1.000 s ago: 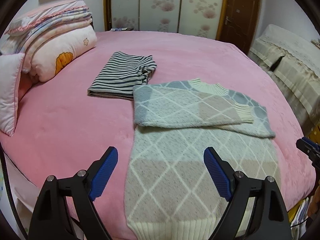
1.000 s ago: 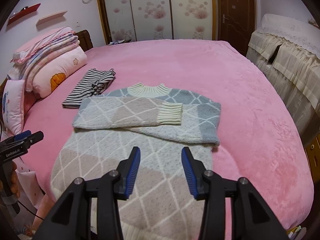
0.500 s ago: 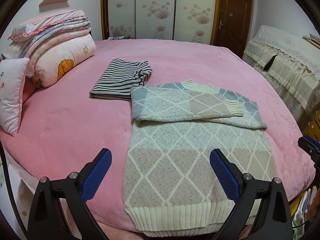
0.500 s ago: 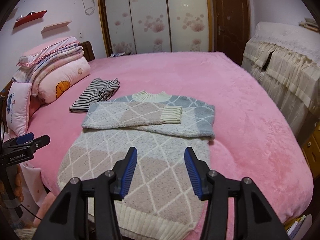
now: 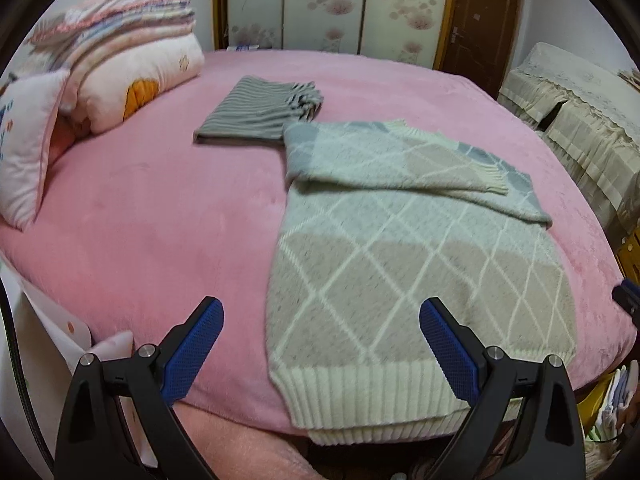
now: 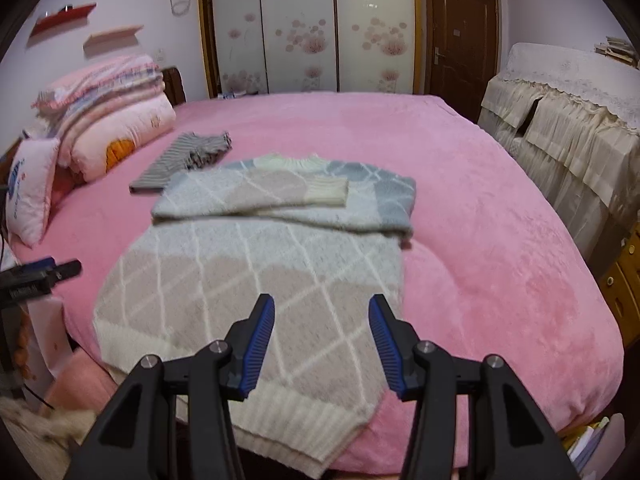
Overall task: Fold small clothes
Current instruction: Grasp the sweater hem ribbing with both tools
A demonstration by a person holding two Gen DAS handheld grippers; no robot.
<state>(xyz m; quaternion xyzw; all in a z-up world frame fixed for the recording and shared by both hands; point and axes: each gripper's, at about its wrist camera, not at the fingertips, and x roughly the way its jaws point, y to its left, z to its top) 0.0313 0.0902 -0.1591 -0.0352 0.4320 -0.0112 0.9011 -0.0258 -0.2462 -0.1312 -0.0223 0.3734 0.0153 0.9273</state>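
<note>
A diamond-patterned knit sweater (image 5: 420, 264) lies flat on the pink bed (image 5: 160, 216), both sleeves folded across its chest, its ribbed hem hanging over the near edge. It also shows in the right wrist view (image 6: 256, 264). My left gripper (image 5: 320, 340) is wide open and empty, above the hem's left part. My right gripper (image 6: 322, 328) is open and empty, above the hem's right part. Its tip also shows at the right edge of the left wrist view (image 5: 628, 300), and the left gripper's tip shows at the left in the right wrist view (image 6: 44, 276).
A folded striped garment (image 5: 260, 112) lies beyond the sweater's left shoulder (image 6: 184, 160). Stacked quilts (image 5: 132, 60) and a pillow (image 5: 28, 148) sit at the bed's left. A cloth-covered cabinet (image 6: 568, 120) stands to the right. Wardrobe doors (image 6: 312, 24) and a brown door stand behind.
Both grippers have drawn back toward the near edge of the bed, so the sweater's hem has come into view. The right gripper's jaws have opened wider. The sweater has not moved.
</note>
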